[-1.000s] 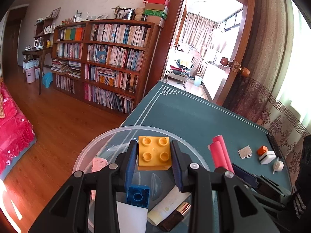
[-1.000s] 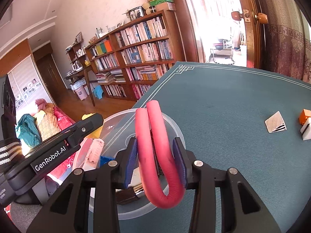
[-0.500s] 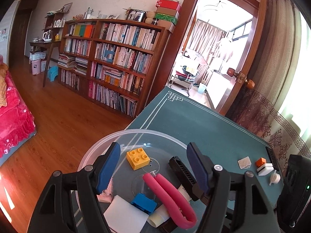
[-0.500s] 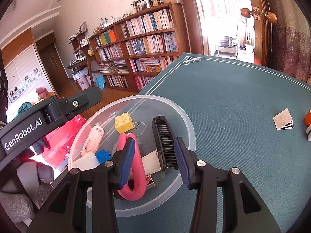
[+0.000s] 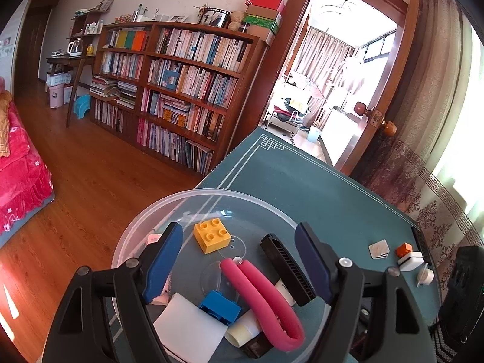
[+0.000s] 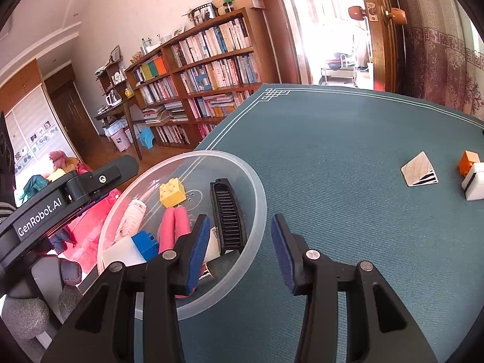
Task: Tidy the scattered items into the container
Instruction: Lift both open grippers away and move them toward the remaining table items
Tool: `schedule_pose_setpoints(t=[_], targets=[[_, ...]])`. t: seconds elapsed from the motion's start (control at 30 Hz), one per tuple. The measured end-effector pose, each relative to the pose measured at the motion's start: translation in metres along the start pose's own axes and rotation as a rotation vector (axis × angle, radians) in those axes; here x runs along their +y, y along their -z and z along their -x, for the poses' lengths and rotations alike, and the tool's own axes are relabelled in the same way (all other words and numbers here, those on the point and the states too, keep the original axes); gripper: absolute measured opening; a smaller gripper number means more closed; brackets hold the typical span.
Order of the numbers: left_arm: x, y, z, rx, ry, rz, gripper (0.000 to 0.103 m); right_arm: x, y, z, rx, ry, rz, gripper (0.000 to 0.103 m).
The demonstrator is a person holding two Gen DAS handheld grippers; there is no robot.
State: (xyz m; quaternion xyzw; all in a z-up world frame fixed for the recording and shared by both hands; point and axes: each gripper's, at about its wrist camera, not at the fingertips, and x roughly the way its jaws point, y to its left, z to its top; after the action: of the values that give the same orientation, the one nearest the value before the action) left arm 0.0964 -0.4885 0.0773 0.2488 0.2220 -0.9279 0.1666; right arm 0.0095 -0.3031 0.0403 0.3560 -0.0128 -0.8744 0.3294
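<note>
A clear round plastic container (image 5: 211, 195) (image 6: 257, 193) sits at the left edge of the green table. Inside lie a yellow brick (image 5: 211, 236) (image 6: 172, 192), a blue brick (image 5: 219, 305) (image 6: 146, 242), a bent pink foam tube (image 5: 263, 293) (image 6: 172, 227), a black comb (image 5: 287, 269) (image 6: 227, 214), a white block (image 5: 190, 329) and a cream tube (image 5: 242, 329). My left gripper (image 5: 239, 260) hovers open above the container, holding nothing. My right gripper (image 6: 240, 248) is open and empty over the container's right rim. On the table lie a folded white card (image 6: 419, 174) (image 5: 378, 248), an orange brick (image 6: 468, 161) (image 5: 404, 249) and a white block (image 6: 475, 184) (image 5: 411, 262).
A small white cap (image 5: 425, 276) rests near the table's right edge. A bookcase (image 5: 181, 90) stands beyond wooden floor on the left. A doorway (image 5: 332, 90) opens past the table's far end. The table (image 6: 348, 139) drops off just left of the container.
The left gripper opened and dropped the yellow brick into the container. The right gripper let go of the pink tube there, then opened wider and drew back to the right rim.
</note>
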Motion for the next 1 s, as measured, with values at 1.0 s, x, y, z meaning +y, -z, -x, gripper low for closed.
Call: schedule_pose_setpoints(t=[1.0], targets=[[-0.072,0.018,0.005,0.023,0.050,-0.157,0.080,-0.098,0.012,0.046,-0.038,0.158,-0.133,0.046]])
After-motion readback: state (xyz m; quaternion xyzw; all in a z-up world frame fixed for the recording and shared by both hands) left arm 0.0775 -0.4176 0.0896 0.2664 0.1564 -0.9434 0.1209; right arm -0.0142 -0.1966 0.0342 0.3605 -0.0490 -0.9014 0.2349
